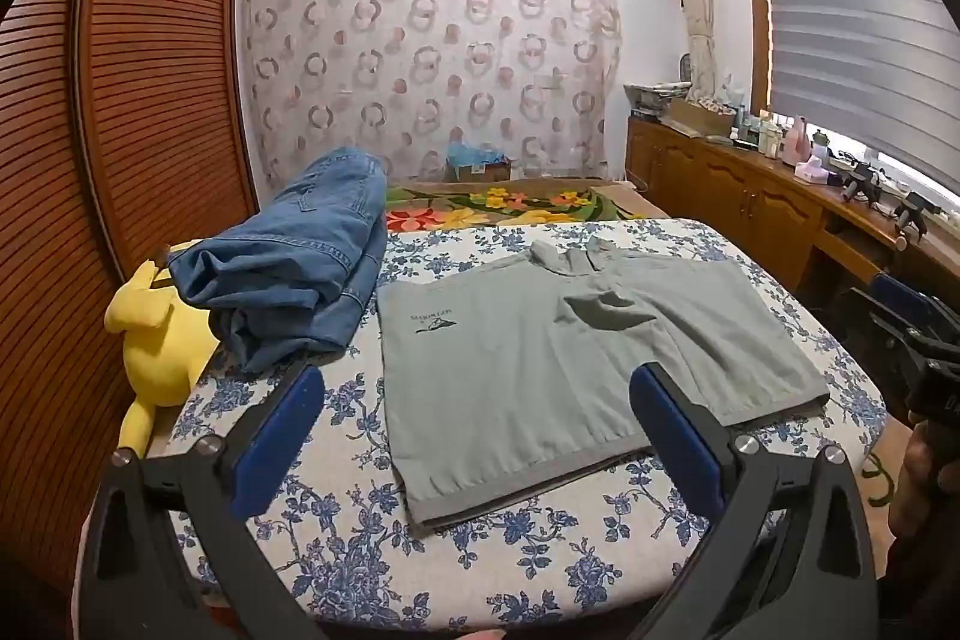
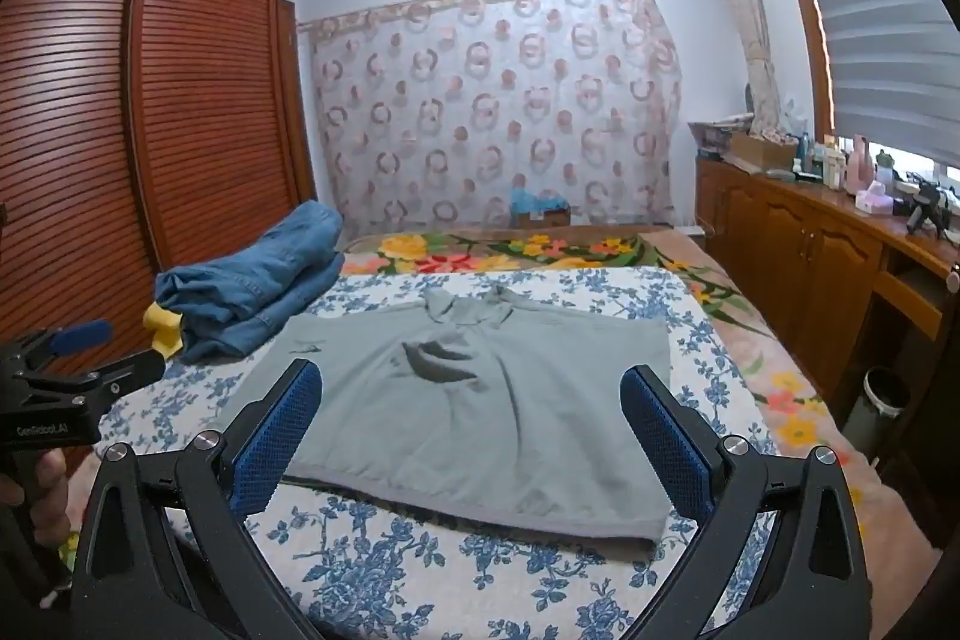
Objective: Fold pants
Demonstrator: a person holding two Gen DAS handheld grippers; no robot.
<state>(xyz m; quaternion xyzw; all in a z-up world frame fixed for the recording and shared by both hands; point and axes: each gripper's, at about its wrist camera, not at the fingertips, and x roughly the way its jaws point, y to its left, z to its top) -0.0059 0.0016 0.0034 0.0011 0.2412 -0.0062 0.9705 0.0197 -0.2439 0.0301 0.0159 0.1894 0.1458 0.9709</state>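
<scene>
Grey-green pants (image 1: 540, 358) lie flat on the blue-flowered bed sheet (image 1: 540, 550), with a small dark logo at their left side and a dark fold near the middle. My left gripper (image 1: 477, 379) hovers over their near edge, open, with nothing between its blue pads. In the right wrist view the same pants (image 2: 480, 412) spread ahead of my right gripper (image 2: 471, 373), which is also open and holds nothing. The left gripper (image 2: 114, 352) shows at that view's left edge, held by a hand. The right gripper's body shows at the right edge of the left wrist view.
A pile of blue jeans (image 1: 294, 268) sits on the bed's far left, partly over a yellow plush toy (image 1: 156, 340). A louvred wooden wardrobe (image 1: 150, 70) stands to the left. A wooden cabinet (image 1: 750, 196) with bottles runs along the right. A flowered blanket (image 1: 498, 208) lies beyond the sheet.
</scene>
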